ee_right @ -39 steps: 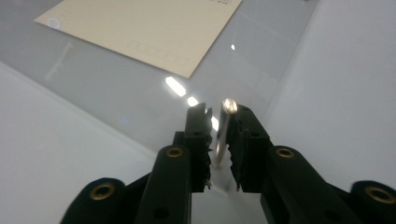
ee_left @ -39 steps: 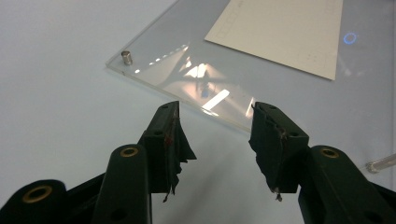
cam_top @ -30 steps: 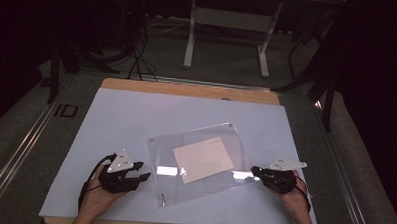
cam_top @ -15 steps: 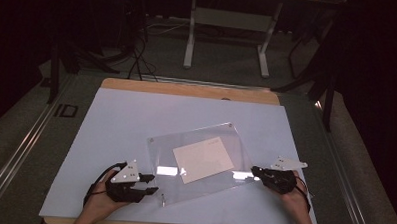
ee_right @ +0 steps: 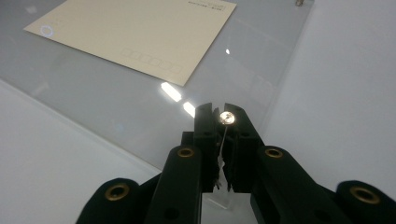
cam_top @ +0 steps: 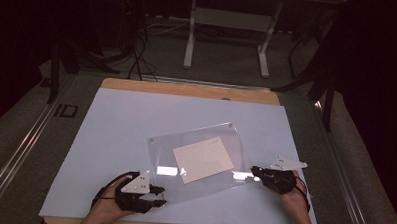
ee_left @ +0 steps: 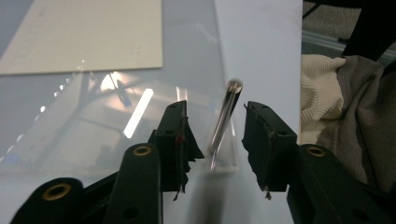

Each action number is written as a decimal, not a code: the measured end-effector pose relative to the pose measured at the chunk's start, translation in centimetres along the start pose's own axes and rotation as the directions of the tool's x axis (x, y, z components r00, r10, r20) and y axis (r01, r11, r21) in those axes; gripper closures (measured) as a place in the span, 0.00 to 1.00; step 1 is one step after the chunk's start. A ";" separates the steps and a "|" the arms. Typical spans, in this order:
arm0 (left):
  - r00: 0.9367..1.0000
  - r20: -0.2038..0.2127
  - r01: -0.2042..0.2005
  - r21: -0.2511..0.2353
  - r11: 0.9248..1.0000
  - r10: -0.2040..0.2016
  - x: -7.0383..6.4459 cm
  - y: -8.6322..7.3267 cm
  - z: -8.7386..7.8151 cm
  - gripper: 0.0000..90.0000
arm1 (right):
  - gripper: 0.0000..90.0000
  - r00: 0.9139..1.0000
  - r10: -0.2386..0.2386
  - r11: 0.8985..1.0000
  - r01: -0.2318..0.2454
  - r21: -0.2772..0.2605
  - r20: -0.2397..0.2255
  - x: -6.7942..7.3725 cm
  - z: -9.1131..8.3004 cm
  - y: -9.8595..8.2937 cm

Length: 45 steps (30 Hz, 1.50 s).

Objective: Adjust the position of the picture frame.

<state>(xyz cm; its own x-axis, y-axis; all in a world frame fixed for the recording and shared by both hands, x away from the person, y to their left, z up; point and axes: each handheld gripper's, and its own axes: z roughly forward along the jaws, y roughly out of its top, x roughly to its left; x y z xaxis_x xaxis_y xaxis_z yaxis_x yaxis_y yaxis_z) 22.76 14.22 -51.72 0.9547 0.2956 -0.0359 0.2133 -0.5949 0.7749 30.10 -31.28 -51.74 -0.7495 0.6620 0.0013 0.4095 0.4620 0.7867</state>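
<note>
The clear acrylic frame [cam_top: 199,164] is lying flat near the front of the white table [cam_top: 116,124], with a cream card [cam_top: 203,159] sandwiched inside it. At its near-left corner a metal standoff pin [ee_left: 226,116] is standing up, leaning a little, and I am bringing my left gripper [ee_left: 215,135] around it: the jaws are standing apart, one on each side of the pin, neither touching it. At the right-hand corner of the frame I am clamping my right gripper [ee_right: 223,140] onto a second pin [ee_right: 227,117], whose shiny head is showing between the closed jaw tips.

I am judging the left side to be the risk. The pin is tilted and slick, so if I close off-centre one jaw may push it sideways before the other meets it, and it could skid out or lever the sheet and shift the card. Pulling on the right pin meanwhile could drag the whole frame across the table.
</note>
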 end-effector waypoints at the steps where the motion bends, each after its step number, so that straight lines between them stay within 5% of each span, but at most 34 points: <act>1: 1.000 0.009 -0.010 0.003 1.000 0.010 0.0 0.2 0.3 0.70 | 0.94 1.000 0.000 1.000 0.000 0.000 0.000 0.0 0.0 0.0; 10: 1.000 0.000 -0.029 0.051 0.998 0.029 -0.1 0.4 2.3 0.90 | 0.94 1.000 0.000 1.000 0.000 -0.002 0.003 0.0 0.0 0.0; 19: 1.000 -0.003 -0.023 0.032 0.999 0.023 -0.1 0.1 2.4 0.90 | 0.91 1.000 0.014 1.000 -0.015 0.015 0.009 0.0 0.3 -0.5; 22: 0.998 -0.028 -0.048 0.041 0.998 0.049 -0.4 0.2 2.9 0.91 | 0.94 1.000 0.013 0.999 -0.013 0.030 0.020 0.3 0.7 -0.7; 31: 0.985 -0.089 -0.140 0.106 0.984 0.150 -1.3 1.0 2.9 0.93 | 0.94 0.997 -0.039 0.998 0.036 0.048 0.067 0.8 0.7 -0.4; 39: 0.986 -0.104 -0.120 0.078 0.990 0.128 -0.7 1.8 2.3 0.92 | 0.93 0.994 -0.046 0.998 0.043 0.038 0.099 0.3 1.0 1.0; 45: 0.975 -0.164 -0.139 0.082 0.987 0.151 -0.8 2.4 2.2 0.91 | 0.93 0.988 -0.053 0.999 0.054 -0.003 0.143 -0.8 2.4 3.1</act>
<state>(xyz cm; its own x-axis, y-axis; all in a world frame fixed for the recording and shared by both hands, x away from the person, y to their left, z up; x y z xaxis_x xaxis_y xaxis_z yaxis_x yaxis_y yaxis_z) 23.02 10.88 -51.22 0.9289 0.3205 0.1853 0.0948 -0.6897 0.7178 33.22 -28.94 -50.83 -0.6876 0.7146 -0.1286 0.3669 0.4948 0.7878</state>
